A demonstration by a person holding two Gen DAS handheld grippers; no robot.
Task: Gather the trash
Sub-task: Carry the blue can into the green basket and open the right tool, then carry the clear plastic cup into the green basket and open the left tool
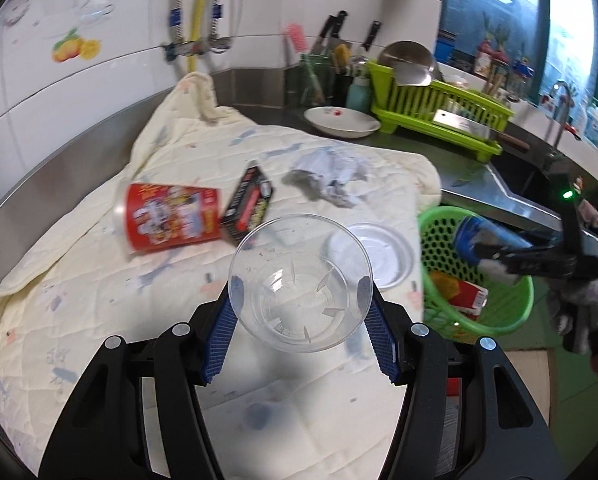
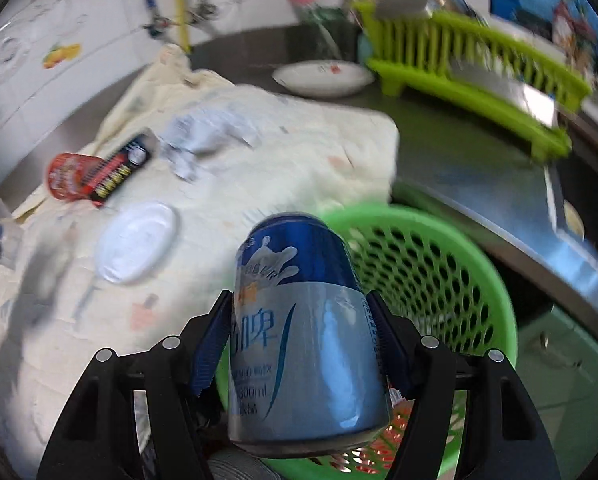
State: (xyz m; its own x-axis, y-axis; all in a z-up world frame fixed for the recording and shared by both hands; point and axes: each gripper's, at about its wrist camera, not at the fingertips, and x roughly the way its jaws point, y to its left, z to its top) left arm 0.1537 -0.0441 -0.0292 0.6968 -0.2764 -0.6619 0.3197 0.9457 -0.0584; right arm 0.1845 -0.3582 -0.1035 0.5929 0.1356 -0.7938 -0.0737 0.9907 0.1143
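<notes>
Right wrist view: the right gripper (image 2: 301, 332) clamps the blue can (image 2: 305, 320), green basket (image 2: 459, 240) at two o'clock. The left gripper (image 1: 299, 312) clamps a clear cup (image 1: 299, 284). Next, I judge, release over the basket.

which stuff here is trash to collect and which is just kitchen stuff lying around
Part of the job:
- clear plastic cup, in the left gripper
- blue can, in the right gripper
- red cup
- black box
- crumpled paper
- plastic lid
- green basket

Just lying about:
- white bowl
- dish rack
- knives
</notes>
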